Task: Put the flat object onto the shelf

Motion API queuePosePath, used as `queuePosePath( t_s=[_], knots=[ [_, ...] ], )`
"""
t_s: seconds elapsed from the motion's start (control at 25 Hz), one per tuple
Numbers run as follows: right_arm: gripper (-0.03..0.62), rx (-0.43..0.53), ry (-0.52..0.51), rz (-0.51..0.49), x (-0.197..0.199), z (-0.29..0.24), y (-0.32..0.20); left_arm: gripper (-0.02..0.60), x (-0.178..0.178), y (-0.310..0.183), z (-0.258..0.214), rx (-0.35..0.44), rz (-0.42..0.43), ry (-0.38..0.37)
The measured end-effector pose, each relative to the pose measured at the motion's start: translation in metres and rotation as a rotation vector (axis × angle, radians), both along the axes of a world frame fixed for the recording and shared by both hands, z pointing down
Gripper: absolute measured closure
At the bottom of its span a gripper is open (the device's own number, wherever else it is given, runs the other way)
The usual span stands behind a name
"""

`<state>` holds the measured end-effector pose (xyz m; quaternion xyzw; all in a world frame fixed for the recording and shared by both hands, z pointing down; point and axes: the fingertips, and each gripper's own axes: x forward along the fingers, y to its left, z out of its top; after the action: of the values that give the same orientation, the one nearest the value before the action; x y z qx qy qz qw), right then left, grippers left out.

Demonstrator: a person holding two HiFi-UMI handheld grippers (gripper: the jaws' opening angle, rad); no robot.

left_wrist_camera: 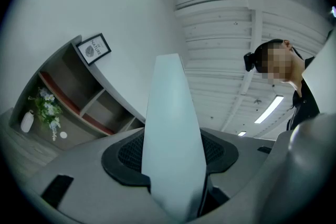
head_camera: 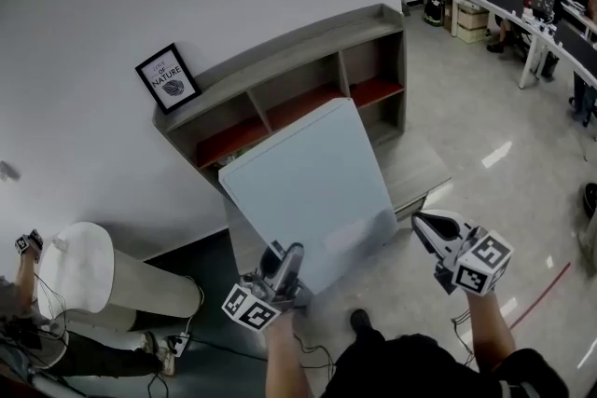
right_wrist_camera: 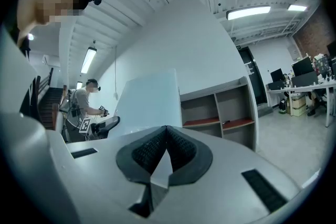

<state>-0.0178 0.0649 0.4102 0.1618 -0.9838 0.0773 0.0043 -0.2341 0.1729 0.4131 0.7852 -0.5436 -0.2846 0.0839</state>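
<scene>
Large pale blue-white flat rectangular panel (head_camera: 308, 191) is up in the air, tilted, its far edge lying over the front of the grey wooden shelf unit with red-lined compartments (head_camera: 280, 61), which stands at 12 o'clock from it against the white wall. The panel is not on the shelf yet. Left gripper (head_camera: 287, 258) is clamped on the panel's near corner at 6 o'clock. Its own view shows the sheet edge-on between the dark mesh pads, which press on both faces. A corner pinch probably keeps the broad face clear of the body and lets the far edge lead toward the unit. Right gripper (head_camera: 423, 222) sits at 4 o'clock from the panel, just beside its near right corner. Its pads are pressed together with nothing caught between them, so it seems to be ready to steady rather than carry. The sheet looks wider than any one compartment, so the top board seems the likelier landing. Black-framed picture (head_camera: 168, 77) leans at the top board's 9 o'clock end. It reads "NATURE", with smaller words above too fine to read.
</scene>
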Motion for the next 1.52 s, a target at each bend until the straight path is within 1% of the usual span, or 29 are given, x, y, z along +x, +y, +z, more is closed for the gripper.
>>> queuePosePath(
  t_s=[0.2,0.36,0.64,0.76,0.96,1.16,1.36,1.52],
  knots=[
    [0.582,-0.006,-0.004,0.040,-0.030,-0.001,-0.019,0.313,-0.031,-0.023,-0.001,-0.005,0.032,-0.018],
    [0.582,-0.016,-0.006,0.074,-0.047,0.003,-0.029,0.313,-0.048,-0.039,-0.001,0.002,0.060,-0.033],
    [0.582,-0.050,0.023,0.134,-0.050,0.019,-0.038,0.311,-0.066,-0.065,0.000,0.010,0.106,-0.013],
    [0.582,-0.057,0.025,0.164,-0.045,0.021,-0.045,0.311,-0.066,-0.078,-0.002,0.009,0.119,-0.018],
    [0.582,-0.056,0.032,0.186,-0.034,0.023,-0.063,0.311,-0.055,-0.101,-0.005,0.015,0.138,-0.027],
    [0.582,-0.053,0.013,0.169,-0.031,0.020,-0.093,0.311,-0.046,-0.129,-0.010,0.005,0.125,-0.043],
    [0.582,-0.046,0.006,0.140,-0.029,0.015,-0.135,0.312,-0.039,-0.163,-0.017,-0.005,0.098,-0.062],
    [0.582,-0.034,-0.006,0.124,-0.021,0.006,-0.172,0.311,-0.032,-0.193,-0.028,0.007,0.072,-0.063]
  ],
)
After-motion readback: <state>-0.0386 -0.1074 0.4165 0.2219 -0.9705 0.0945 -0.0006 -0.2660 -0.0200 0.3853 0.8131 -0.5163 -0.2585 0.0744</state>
